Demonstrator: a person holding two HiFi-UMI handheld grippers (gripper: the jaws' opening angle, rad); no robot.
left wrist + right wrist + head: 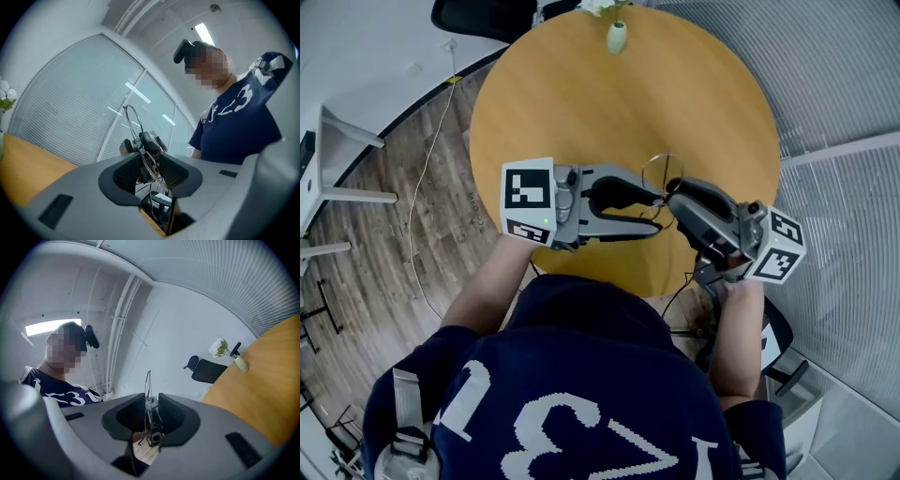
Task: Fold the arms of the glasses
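Both grippers meet tip to tip over the counter (581, 103), with the wire glasses (661, 171) at the meeting point.

Left gripper (661, 214) (150, 164): jaws narrow, pads look closed on the thin wire of the glasses (132, 124). One rim loops up above the jaws. The rest runs down between the pads into the shadow and is hard to follow. A dark blocky bit sits just past the tips; I cannot tell what it is.

Right gripper (675, 199) (151, 413): jaws narrow but not clamped. The glasses (148, 390) stand edge-on between them, against one pad, with a slit of space at the other. A small boxy part low in the gap is unclear.

In the head view the grippers cover the arms, and only one rim shows above the tips, so I cannot tell whether they are folded.

A vase (617, 37) stands well beyond the jaws, its flowers cut off by the top edge.
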